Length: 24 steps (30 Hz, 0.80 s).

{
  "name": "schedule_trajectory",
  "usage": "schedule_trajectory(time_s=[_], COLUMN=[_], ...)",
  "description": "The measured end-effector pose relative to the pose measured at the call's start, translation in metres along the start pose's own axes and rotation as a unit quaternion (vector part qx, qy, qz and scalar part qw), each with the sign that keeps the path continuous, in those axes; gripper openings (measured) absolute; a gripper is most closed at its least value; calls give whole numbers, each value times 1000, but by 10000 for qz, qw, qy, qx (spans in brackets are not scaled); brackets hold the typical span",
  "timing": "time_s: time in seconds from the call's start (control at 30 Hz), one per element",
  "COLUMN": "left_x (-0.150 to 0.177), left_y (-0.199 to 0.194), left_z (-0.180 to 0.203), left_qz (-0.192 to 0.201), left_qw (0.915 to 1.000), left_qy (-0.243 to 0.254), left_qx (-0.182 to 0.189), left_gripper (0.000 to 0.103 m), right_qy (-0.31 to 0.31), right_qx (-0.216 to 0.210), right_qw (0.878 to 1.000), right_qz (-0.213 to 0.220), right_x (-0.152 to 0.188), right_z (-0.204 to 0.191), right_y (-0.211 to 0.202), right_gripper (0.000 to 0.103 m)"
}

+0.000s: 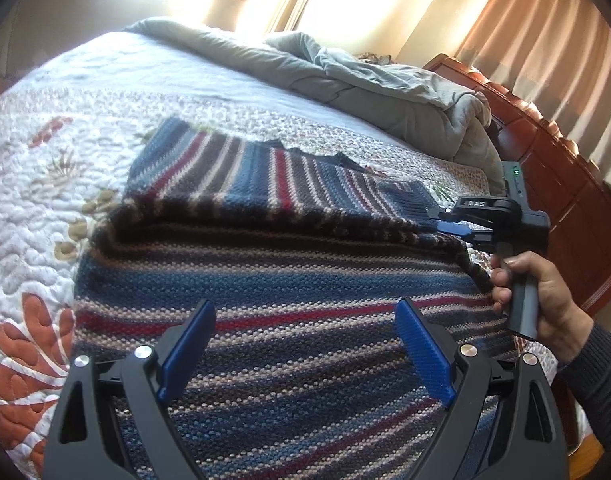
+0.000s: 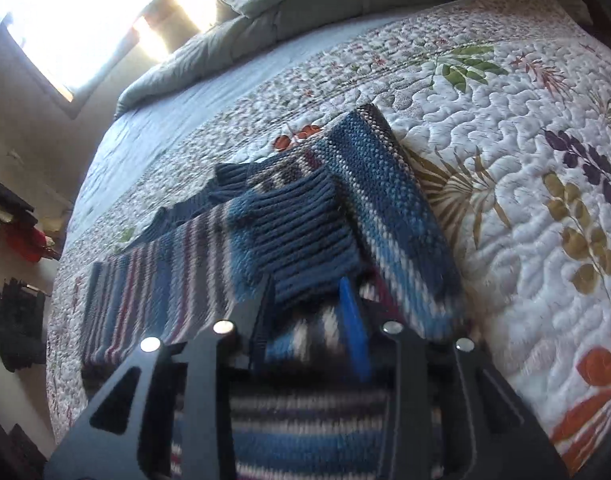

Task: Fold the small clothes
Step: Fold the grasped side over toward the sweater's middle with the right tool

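A striped knit sweater (image 1: 265,280) in blue, red, grey and cream lies on the quilted bed. One sleeve is folded across its body. My left gripper (image 1: 303,312) is open and empty, hovering just above the sweater's lower body. My right gripper (image 1: 445,224) is at the sweater's right edge, where the folded sleeve's ribbed cuff (image 1: 409,200) lies. In the right wrist view the right gripper (image 2: 307,288) is shut on the dark blue ribbed cuff (image 2: 301,232) of the sleeve (image 2: 393,216).
A white floral quilt (image 1: 45,184) covers the bed. A rumpled grey comforter (image 1: 345,76) lies at the head of the bed. A wooden bed frame (image 1: 545,152) runs along the right. Curtains (image 1: 545,40) hang behind it. Dark items (image 2: 17,320) sit beside the bed.
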<state>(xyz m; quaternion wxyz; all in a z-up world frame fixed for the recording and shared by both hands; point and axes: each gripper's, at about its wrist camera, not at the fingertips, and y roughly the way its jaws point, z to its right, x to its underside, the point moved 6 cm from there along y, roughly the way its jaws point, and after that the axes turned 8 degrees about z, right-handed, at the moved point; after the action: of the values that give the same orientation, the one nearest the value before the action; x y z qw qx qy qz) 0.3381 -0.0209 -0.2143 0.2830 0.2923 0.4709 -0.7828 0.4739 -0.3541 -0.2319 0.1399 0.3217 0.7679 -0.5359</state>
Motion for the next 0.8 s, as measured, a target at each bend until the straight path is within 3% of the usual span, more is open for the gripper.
schedule_trajectory(time_s=[0.23,0.37,0.4,0.5,0.57,0.63,0.73,0.8], left_x=[-3,4,9,26,36,46,64,77], left_y=[-31,-60,-68,-89,-103,-120,-143,-151], left_z=[28,38,37,30,23,11,-12,-27], left_qz=[207,226,193,4,-113,-277,-564,-783], left_qw=[9978,9964,9965,9966,9963,9957,9952,9896], left_qy=[579,665,631,478,351,182,-587,-1180], left_qx=[-239,-479,-505,-677,-782,-866,-545,-236], left_gripper=[92,92,92,93,94,96,97,97], right_qy=[226,375,373,591,788,928,1190,1348], right_qx=[-487,-627,-653,-717,-772,-856,-1010,-1138], right_qw=[9986,9973,9971,9954,9934,9912,9864,9825], right_qz=[-14,-50,-117,-220,-313,-385,-507,-593], right_x=[49,86,100,131,149,167,186,197], right_z=[14,32,38,58,69,79,91,97], right_y=[-76,-116,-126,-150,-164,-179,-197,-208], right_gripper=[40,56,56,63,74,75,82,84])
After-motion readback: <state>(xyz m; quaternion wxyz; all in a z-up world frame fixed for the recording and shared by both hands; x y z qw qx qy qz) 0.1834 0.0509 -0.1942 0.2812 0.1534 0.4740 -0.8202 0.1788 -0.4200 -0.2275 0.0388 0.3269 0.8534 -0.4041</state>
